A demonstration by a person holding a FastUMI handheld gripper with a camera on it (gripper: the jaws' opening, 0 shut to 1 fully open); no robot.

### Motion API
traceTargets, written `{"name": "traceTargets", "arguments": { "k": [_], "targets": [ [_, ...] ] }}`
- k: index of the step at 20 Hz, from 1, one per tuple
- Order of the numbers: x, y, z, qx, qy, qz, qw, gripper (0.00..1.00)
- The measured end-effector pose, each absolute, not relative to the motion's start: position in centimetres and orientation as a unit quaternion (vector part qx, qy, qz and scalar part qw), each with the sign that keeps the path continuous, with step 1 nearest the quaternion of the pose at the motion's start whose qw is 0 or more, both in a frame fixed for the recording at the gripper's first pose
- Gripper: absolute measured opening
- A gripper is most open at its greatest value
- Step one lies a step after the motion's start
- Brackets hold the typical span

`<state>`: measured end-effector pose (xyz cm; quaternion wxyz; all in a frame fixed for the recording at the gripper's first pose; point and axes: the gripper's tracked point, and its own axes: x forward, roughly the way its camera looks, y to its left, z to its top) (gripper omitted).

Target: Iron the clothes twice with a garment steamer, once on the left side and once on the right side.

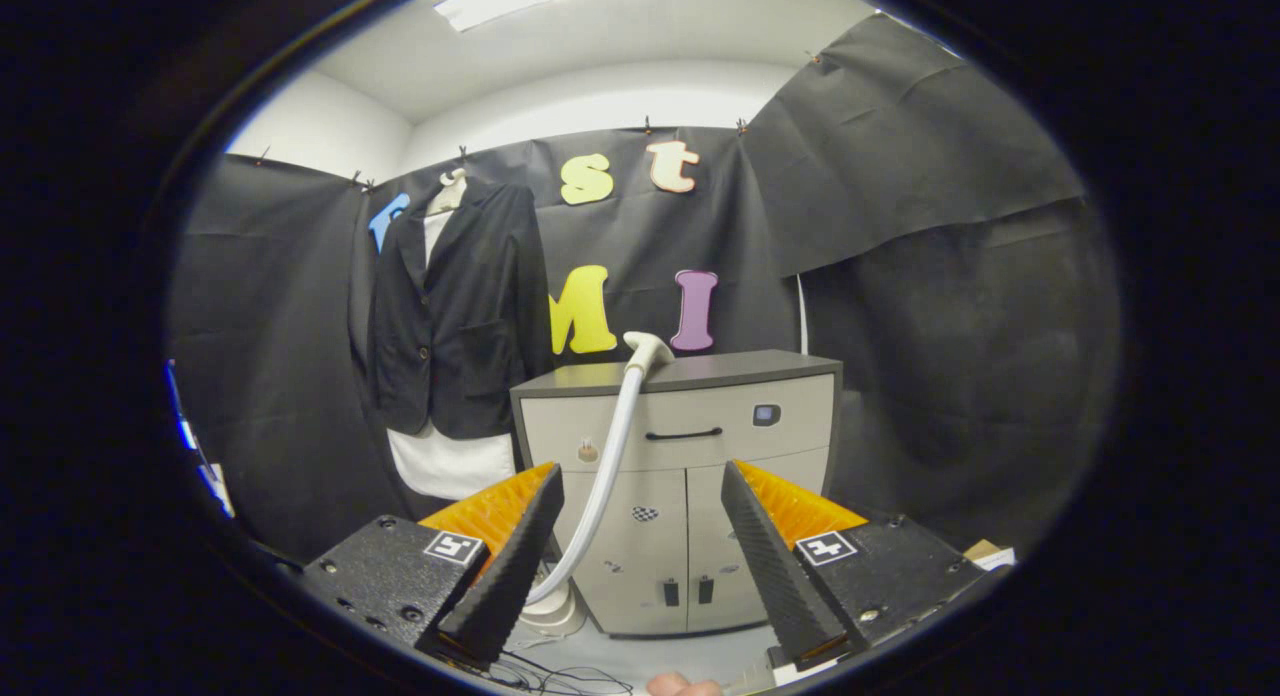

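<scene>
A dark suit jacket [455, 306] over a white shirt hangs on a hanger against the black cloth wall, beyond and to the left of my fingers. The steamer head [646, 351] rests on the top front edge of a grey cabinet [690, 446], and its white hose [610, 466] curves down to a white base [553, 608] on the floor by the left finger. My gripper [640, 486] is open, some way back from the cabinet, with nothing between its fingers. The hose passes through the gap farther off.
The cabinet has a drawer with a dark handle [683, 435] and two doors below. Thin black cables [560, 676] lie on the floor in front of it. A fingertip [680, 686] shows below the gripper. A cardboard piece [985, 551] lies at the right.
</scene>
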<state>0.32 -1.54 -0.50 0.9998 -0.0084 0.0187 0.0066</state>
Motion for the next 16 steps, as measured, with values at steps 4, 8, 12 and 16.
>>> {"name": "traceTargets", "arguments": {
  "k": [4,8,12,16],
  "targets": [
    [0.8,-1.0,-1.0,-0.011,0.026,0.002,1.0,0.98],
    [1.4,0.0,-1.3,-0.012,0.031,-0.004,0.999,0.98],
    [2.3,1.4,-1.1,-0.019,0.027,-0.014,0.999,0.99],
    [3.9,2.7,-1.1,-0.019,0.025,-0.039,0.999,0.98]
  ]
}}
